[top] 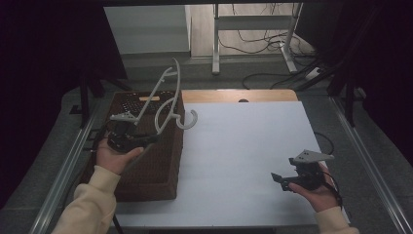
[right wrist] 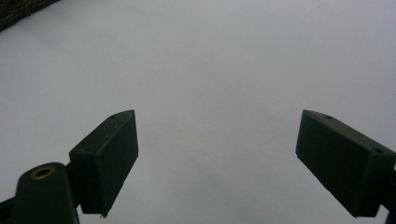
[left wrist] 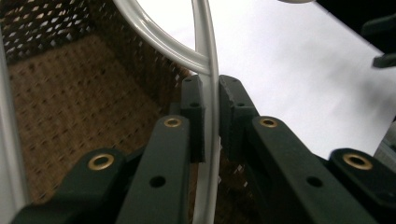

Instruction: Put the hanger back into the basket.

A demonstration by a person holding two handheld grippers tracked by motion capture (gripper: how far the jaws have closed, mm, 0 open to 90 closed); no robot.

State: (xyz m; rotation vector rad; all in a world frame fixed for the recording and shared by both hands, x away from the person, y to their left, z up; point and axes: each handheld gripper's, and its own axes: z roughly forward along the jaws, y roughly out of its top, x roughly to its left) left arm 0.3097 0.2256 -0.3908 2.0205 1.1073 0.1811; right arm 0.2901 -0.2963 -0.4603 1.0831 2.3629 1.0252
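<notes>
While the left gripper point(top: 146, 139) has its fingers point(left wrist: 194, 109) clamped on the thin white plastic clothes hanger point(top: 168, 100) above the brown woven basket point(top: 156, 165), we should lower it slowly inside, keeping the right gripper point(top: 282, 181), fingers apart, over the white counter point(top: 243, 146).

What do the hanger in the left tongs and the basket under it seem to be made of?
Hanger: likely plastic, a pale grey-white round bar with a smooth, slightly glossy surface; the left tongs pinch it. Basket: dark brown woven wicker or rattan, or an imitation, going by its matte criss-cross weave with small gaps in the walls.
</notes>
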